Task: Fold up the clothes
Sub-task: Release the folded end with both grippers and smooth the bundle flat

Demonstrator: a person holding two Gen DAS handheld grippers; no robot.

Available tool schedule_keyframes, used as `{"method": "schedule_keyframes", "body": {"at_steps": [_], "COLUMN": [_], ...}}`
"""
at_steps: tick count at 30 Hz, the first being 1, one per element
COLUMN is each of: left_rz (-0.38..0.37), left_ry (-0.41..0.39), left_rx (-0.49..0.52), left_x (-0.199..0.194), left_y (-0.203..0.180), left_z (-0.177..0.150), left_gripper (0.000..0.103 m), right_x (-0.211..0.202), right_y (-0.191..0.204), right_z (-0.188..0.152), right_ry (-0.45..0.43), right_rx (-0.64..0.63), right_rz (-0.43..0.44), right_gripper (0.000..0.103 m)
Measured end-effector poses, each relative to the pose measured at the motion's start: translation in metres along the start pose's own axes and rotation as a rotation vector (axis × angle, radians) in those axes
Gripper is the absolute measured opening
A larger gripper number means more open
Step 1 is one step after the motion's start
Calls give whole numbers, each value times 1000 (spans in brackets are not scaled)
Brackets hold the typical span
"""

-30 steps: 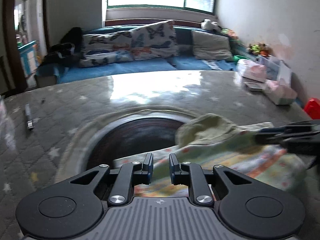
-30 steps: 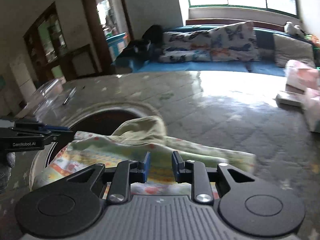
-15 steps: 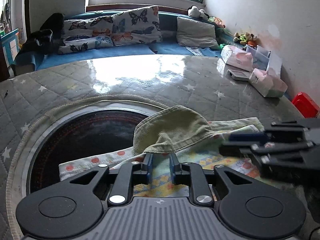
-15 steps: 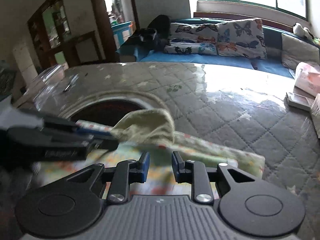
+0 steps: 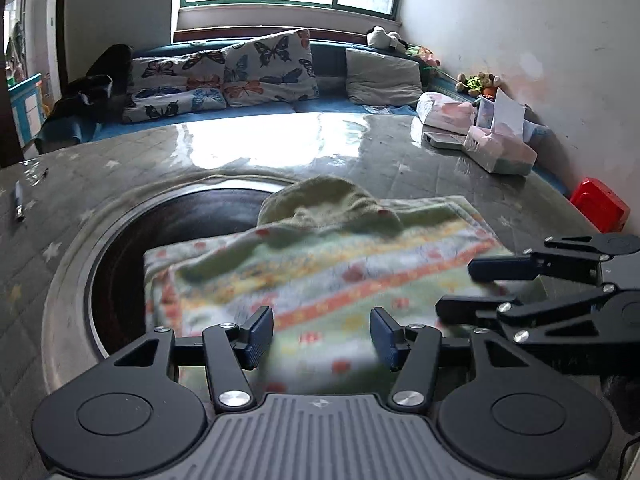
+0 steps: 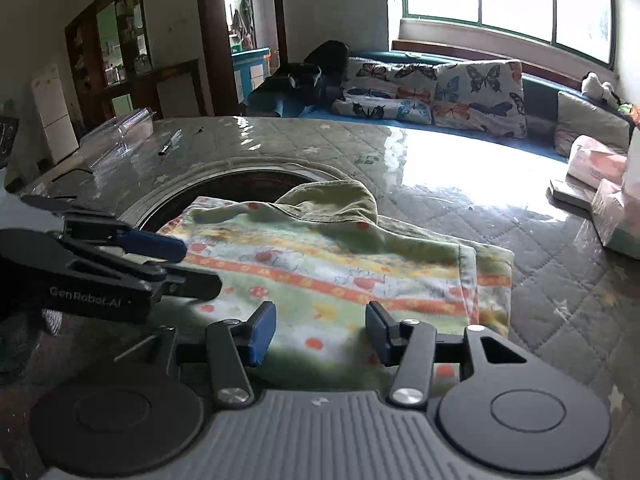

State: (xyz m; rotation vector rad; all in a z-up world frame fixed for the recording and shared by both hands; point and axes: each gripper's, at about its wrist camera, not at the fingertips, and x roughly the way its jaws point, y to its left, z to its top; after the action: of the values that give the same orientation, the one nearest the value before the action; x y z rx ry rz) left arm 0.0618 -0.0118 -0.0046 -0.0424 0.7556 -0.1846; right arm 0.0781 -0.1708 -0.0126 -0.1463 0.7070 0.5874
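On the quilted tabletop [image 6: 460, 208], a patterned garment [image 6: 340, 272] lies folded; left gripper [image 6: 200, 266], marked "GenRobot.AI", and right gripper [image 6: 320, 332] hover with jaws released.

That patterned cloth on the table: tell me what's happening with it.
A person holding a gripper in each hand is folding a patterned garment on the quilted table, beside a round dark opening. The garment lies flat and folded, with an olive-green part bunched at its far edge. Both the left gripper and the right gripper are open over its near edge, gripping nothing.
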Motion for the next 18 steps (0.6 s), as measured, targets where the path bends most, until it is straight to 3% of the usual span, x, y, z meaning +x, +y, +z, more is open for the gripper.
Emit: {"method": "schedule_keyframes", "body": {"at_steps": [10,18], "left_rz": [37,44], "left_ry": [-19,-28], "left_rx": [26,-1], "left_x": [-2,-5], "left_y": [-7,3], "left_z": [-16,-22], "left_gripper": [61,67], "right_x": [-2,-14], "right_y": [11,-13], "right_z": [-16,-23], "right_ry": [-22,-26], "right_rx": [-9,53], "right_rz": [-32,-52], "right_gripper": [53,53]}}
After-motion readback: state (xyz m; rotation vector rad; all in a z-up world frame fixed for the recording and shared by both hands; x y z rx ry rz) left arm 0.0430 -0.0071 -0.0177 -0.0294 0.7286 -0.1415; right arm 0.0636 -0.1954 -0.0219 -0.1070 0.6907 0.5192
